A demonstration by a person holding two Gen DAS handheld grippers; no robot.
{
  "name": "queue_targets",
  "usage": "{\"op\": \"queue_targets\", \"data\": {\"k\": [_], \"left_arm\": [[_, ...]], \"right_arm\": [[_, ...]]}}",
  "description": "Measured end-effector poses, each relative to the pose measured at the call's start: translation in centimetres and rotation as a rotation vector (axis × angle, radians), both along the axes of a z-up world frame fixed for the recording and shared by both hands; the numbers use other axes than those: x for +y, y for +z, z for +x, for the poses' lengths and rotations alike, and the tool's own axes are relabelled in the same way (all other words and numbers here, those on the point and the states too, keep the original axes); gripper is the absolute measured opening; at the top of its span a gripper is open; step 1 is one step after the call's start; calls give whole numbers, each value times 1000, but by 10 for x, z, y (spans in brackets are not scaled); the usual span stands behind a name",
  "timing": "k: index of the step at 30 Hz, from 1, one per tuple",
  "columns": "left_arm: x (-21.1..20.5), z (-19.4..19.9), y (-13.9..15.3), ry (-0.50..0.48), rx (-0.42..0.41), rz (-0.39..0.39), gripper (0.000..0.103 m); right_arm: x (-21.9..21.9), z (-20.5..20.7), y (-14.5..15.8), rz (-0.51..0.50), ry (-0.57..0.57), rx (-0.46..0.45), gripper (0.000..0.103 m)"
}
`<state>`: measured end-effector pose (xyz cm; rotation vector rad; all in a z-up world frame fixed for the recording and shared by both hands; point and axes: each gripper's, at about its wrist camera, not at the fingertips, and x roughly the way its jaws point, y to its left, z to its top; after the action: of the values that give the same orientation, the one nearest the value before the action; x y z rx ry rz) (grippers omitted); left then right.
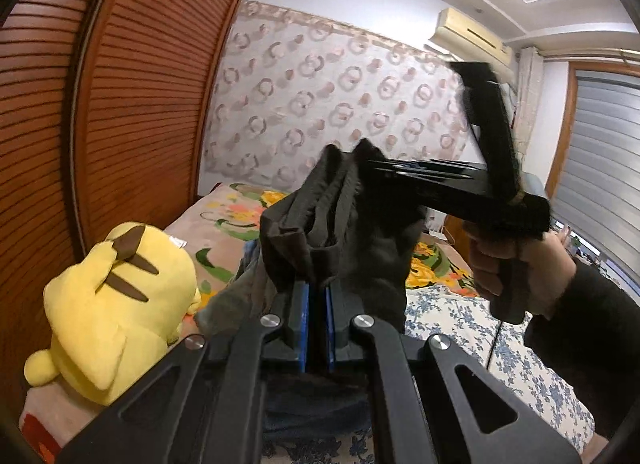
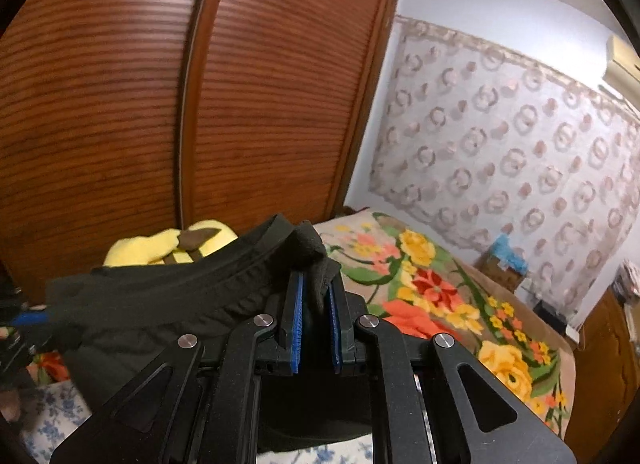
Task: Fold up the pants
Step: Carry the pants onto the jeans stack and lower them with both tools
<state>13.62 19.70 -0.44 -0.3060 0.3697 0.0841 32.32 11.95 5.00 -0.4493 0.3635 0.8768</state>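
Note:
Black pants [image 1: 360,248] hang in the air above the bed, held by their ribbed waistband [image 1: 320,199]. My left gripper [image 1: 318,288] is shut on one end of the waistband, blue pads pressed on the cloth. My right gripper [image 2: 316,296] is shut on the other end of the pants [image 2: 168,296]. In the left wrist view the right gripper's body [image 1: 460,187] and the hand [image 1: 516,264] holding it are just right of the cloth. The waistband [image 2: 224,264] stretches left toward the left gripper's fingers [image 2: 28,318]. The legs hang below, mostly hidden.
A yellow plush toy [image 1: 116,304] lies at the bed's left by the brown slatted wardrobe [image 1: 120,103]. A floral blanket [image 2: 440,296] and a blue-flowered sheet [image 1: 480,344] cover the bed. A patterned curtain [image 1: 320,95] hangs behind. A wooden cabinet [image 2: 600,376] stands at right.

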Motion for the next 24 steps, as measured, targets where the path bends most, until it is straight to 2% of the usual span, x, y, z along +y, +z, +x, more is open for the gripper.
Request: {"op": "queue_targets", "data": {"k": [6,7,10,13,18,24], "left_arm": [[1,2,-6,21,27,-8,4],[1,2,-7,25,28,-6,4],[2,3,-10,36,39,-7,4],[2,4,-10,58,59,15,5],[2,8,-13,74,90,50,8],[2,9,-18,85,122,65,10]], "right_arm": [[27,13,-15,-21,8,59,9],[28,15,-15,-16,11,67,11],[23,18,-13,20,-9,96,28],[11,16,-10,63,2,119,28],[-6,11,-24,27,54,181,28],[-11,34,-57,-30,-27,238,28]]}}
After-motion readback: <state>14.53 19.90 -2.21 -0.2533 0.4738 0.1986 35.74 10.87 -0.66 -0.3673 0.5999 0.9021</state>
